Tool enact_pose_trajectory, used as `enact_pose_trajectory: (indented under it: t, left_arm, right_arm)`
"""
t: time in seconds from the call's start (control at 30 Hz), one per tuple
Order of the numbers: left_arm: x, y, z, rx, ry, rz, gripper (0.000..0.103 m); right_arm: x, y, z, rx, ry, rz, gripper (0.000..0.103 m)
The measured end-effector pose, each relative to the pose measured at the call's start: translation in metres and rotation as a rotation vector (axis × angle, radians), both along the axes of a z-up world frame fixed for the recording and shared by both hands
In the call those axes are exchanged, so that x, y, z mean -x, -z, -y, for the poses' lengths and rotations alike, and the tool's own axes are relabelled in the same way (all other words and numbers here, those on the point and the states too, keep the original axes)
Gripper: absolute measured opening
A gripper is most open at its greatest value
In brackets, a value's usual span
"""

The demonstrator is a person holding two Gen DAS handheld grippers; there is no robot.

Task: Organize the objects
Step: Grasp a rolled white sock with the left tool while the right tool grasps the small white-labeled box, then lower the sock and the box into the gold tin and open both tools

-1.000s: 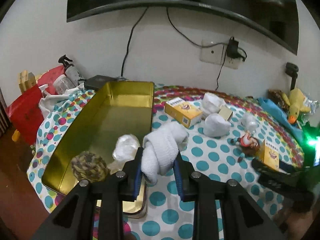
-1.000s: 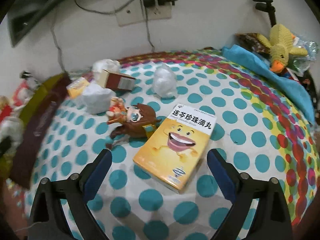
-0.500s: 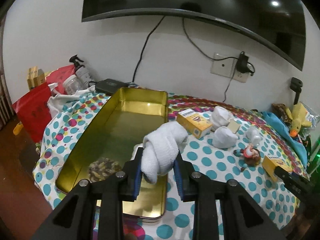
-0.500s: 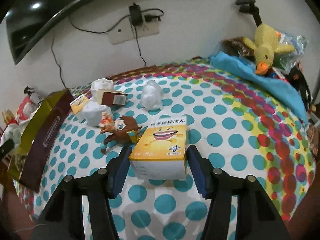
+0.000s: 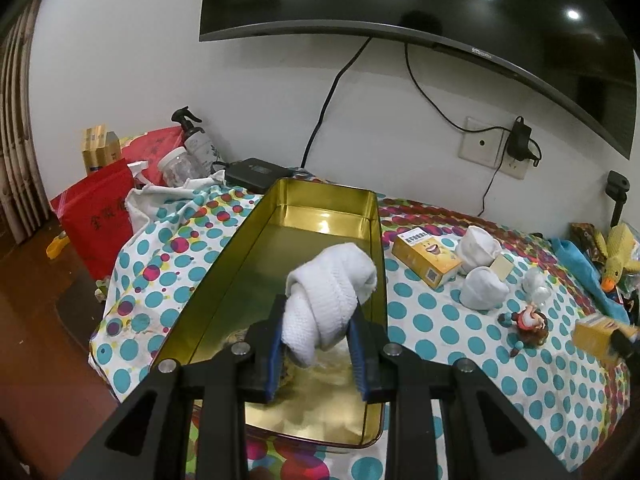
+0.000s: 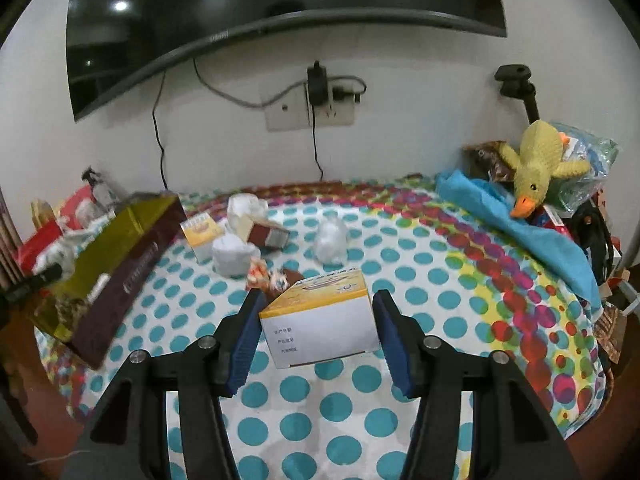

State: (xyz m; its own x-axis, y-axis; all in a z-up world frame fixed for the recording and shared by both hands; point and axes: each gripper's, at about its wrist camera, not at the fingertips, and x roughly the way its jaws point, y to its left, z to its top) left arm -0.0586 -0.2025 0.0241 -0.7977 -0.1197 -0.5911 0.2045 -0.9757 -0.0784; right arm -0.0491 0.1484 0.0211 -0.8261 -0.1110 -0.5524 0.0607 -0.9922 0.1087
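Polka-dot worktop point(image 6: 400, 276): left gripper point(image 5: 318, 354) jaws pinch a soft rolled sock point(image 5: 328, 300) above the gold tin point(image 5: 376, 240); right gripper point(image 6: 318, 338) jaws clamp a light, crushable medicine box point(image 6: 320, 320) by its sides.

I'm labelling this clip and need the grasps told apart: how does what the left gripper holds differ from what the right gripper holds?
The left gripper pinches a soft white rolled sock; the right gripper clamps a stiff yellow-and-white box. The sock bulges out above the pads, while the box keeps flat faces. The sock hangs over the gold tin; the box is over the dotted tablecloth. Both are lifted.
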Motion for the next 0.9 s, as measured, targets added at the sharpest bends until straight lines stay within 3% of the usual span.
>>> enact_pose_trajectory:
  t: [0.17, 0.47, 0.67, 0.7, 0.73, 0.8, 0.9]
  left_arm:
    - [0.001, 0.001, 0.004, -0.001, -0.007, 0.002, 0.028]
    - [0.009, 0.015, 0.021, 0.003, -0.047, 0.048, 0.028]
    - [0.015, 0.026, 0.022, -0.019, -0.01, 0.062, 0.041]
    - [0.014, 0.024, 0.021, -0.012, -0.011, 0.047, 0.048]
    - [0.013, 0.023, 0.02, -0.006, -0.008, 0.035, 0.066]
    - [0.01, 0.019, 0.02, 0.007, -0.007, 0.016, 0.087]
    - [0.007, 0.014, 0.021, 0.02, -0.022, -0.003, 0.088]
  right_arm:
    - [-0.006, -0.015, 0.001, 0.006, -0.02, -0.036, 0.052]
    - [-0.006, -0.006, 0.01, 0.023, -0.049, -0.002, 0.052]
    - [-0.006, -0.013, 0.027, 0.009, -0.094, -0.022, 0.052]
    - [-0.005, -0.015, 0.032, 0.006, -0.105, -0.025, 0.052]
    - [-0.005, -0.016, 0.037, 0.006, -0.116, -0.029, 0.052]
    - [-0.003, -0.019, 0.047, 0.012, -0.139, -0.032, 0.052]
    - [0.001, -0.023, 0.068, 0.005, -0.181, -0.039, 0.052]
